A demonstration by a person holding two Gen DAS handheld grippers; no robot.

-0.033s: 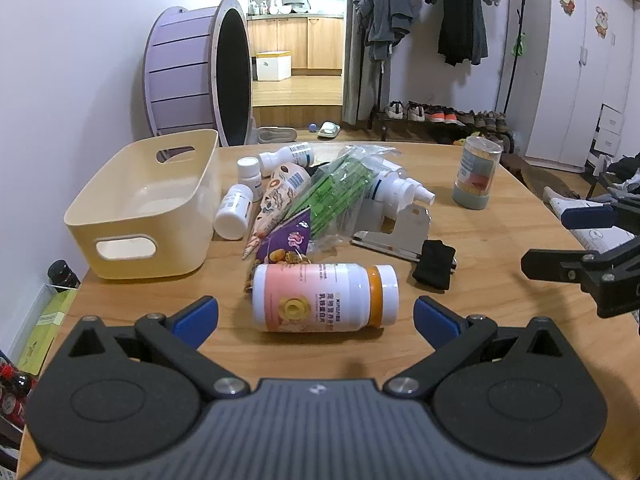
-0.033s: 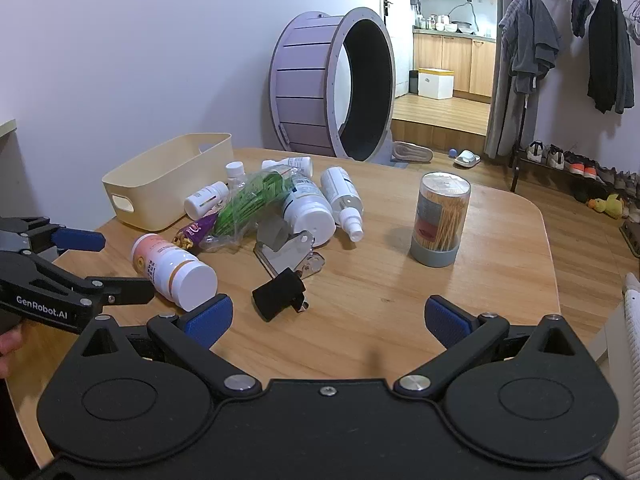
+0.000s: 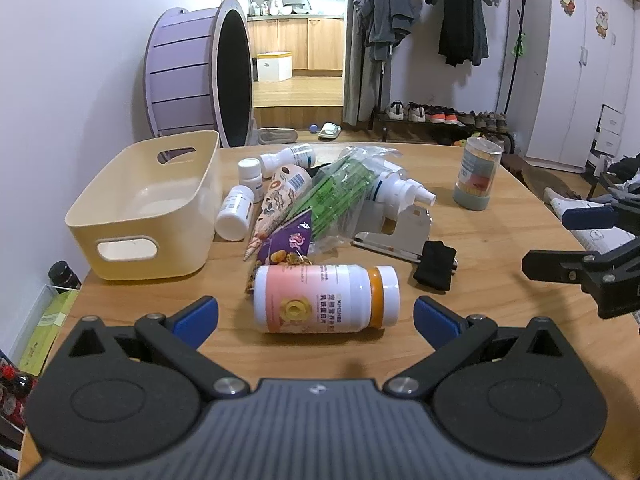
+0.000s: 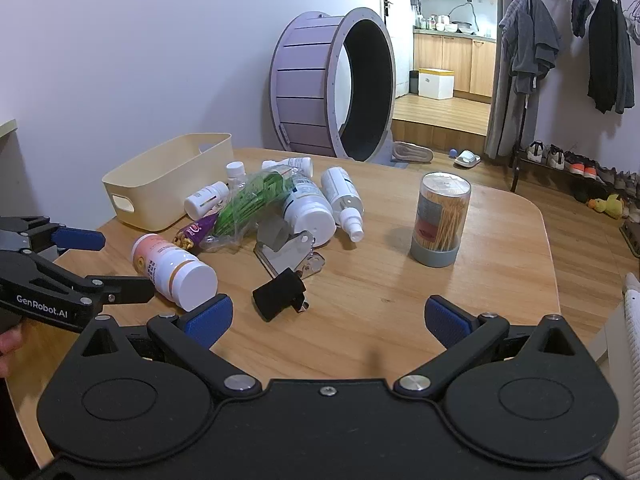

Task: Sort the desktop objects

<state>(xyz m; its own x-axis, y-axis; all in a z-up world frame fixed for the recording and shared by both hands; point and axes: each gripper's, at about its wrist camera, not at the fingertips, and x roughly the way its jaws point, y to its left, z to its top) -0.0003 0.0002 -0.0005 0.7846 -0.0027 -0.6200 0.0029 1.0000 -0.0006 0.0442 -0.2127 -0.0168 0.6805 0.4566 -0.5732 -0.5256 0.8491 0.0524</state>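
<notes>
I see nothing sorted yet: the cream plastic basket sits empty, both my left gripper and right gripper spread apart, holding nothing.

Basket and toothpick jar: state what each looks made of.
Basket: cream plastic by the look, matte, with moulded handle cut-outs and rounded corners. Toothpick jar: clear shiny wall, plastic or glass, since the sticks show through; its grey base looks matte, maybe rubber or plastic.
</notes>
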